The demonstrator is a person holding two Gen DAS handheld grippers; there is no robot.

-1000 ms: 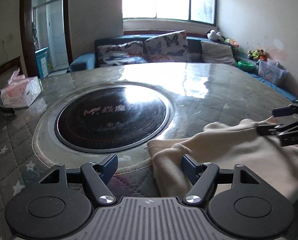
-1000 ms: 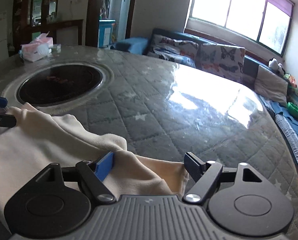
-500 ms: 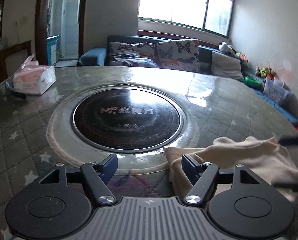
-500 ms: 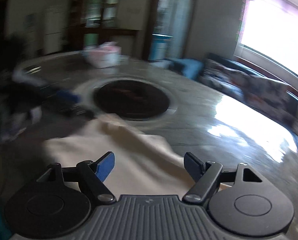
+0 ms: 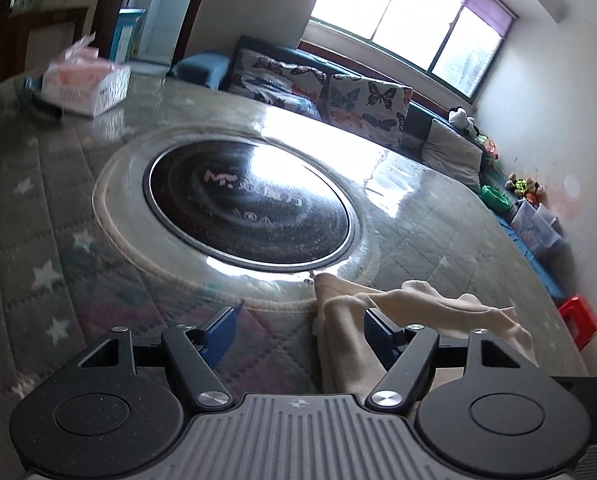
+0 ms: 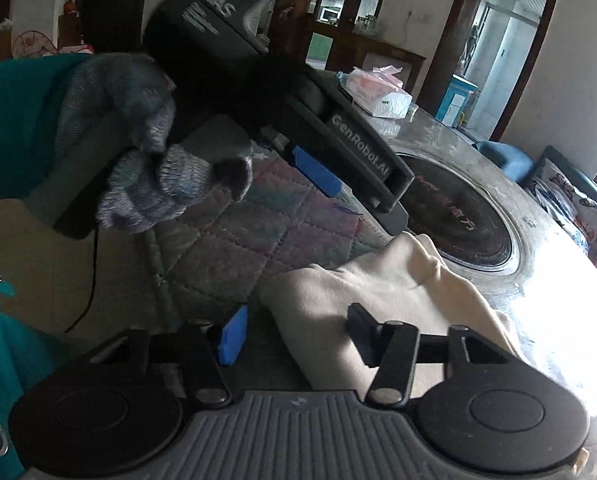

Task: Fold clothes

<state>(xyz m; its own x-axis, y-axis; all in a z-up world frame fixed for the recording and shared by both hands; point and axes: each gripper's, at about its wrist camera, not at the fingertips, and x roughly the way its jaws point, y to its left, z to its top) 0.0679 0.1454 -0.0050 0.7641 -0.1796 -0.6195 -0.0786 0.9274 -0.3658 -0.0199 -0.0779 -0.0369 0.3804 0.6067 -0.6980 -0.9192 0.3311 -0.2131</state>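
A cream garment [image 5: 382, 300] lies crumpled on the quilted table near its front edge, just right of the round black hob [image 5: 246, 204]. My left gripper [image 5: 300, 330] is open, with the garment's left edge between its jaws by the right pad. My right gripper [image 6: 294, 330] is open and low over the same garment [image 6: 382, 284], which lies between its jaws. The left gripper also shows in the right wrist view [image 6: 318, 168], held by a gloved hand [image 6: 150, 152], open above the table.
A pink tissue box [image 5: 86, 84] stands at the far left of the table [image 5: 38, 208]. A sofa with butterfly cushions [image 5: 338, 92] runs behind. A red stool [image 5: 580, 320] stands on the floor at the right. A cable [image 6: 92, 276] hangs below the left gripper.
The right gripper has swung round to the left and now faces the left gripper and the hand. The garment has bunched into a smaller heap. The left gripper has tilted and shifted left.
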